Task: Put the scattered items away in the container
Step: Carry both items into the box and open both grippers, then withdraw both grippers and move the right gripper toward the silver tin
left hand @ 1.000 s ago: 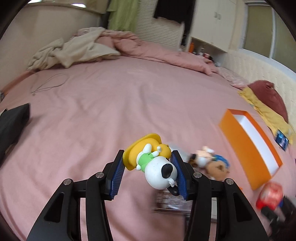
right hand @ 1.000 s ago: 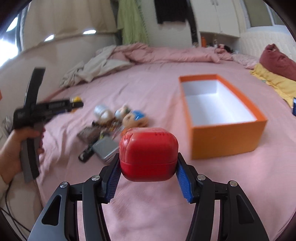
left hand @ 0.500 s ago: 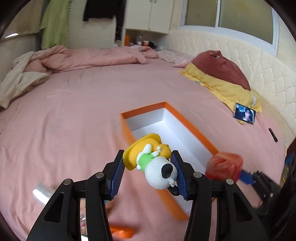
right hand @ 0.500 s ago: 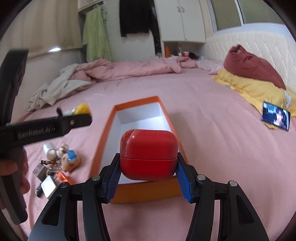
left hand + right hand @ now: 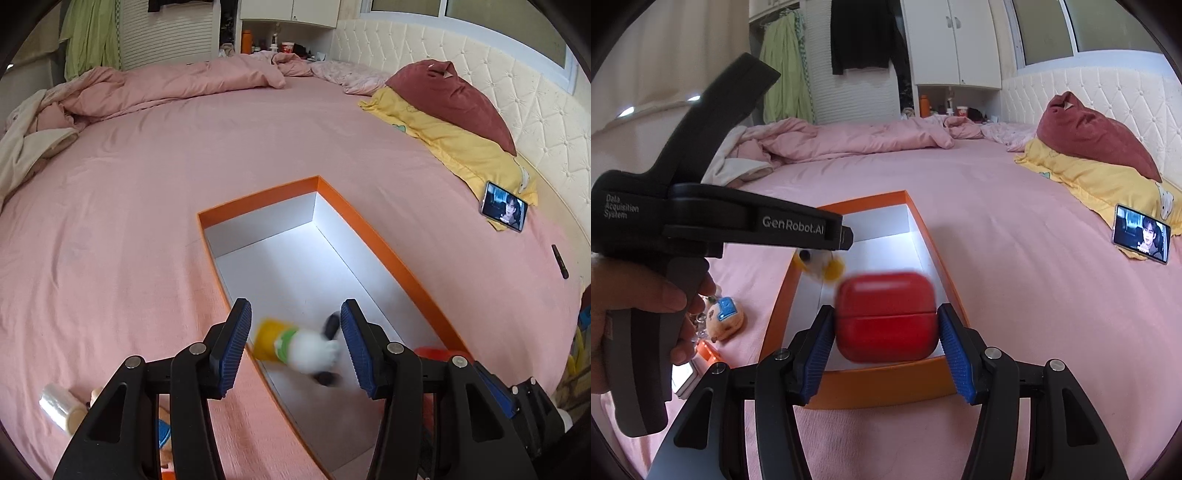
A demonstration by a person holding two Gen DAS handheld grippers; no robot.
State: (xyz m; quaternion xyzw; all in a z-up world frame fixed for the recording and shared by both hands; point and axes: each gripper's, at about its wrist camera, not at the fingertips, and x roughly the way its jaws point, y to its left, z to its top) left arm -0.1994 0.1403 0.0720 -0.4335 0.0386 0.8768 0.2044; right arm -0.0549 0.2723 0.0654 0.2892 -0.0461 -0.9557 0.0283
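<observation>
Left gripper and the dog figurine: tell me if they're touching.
Apart. The left wrist view shows the left gripper open, with box floor visible on both sides of the blurred dog figurine over the orange box.

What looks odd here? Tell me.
The yellow-hatted white dog figurine is motion-blurred between the left gripper's open jaws, apparently dropping into the orange cardboard box. The red plastic case is blurred too.

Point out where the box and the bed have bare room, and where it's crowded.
Bare: the far half of the orange box, its white floor bounded by the far wall and both long rims. Also the pink sheet between the box's right rim and the phone. Crowded: the box's near end, with the blurred dog figure and red case, and the clutter around the plush left of the box.
</observation>
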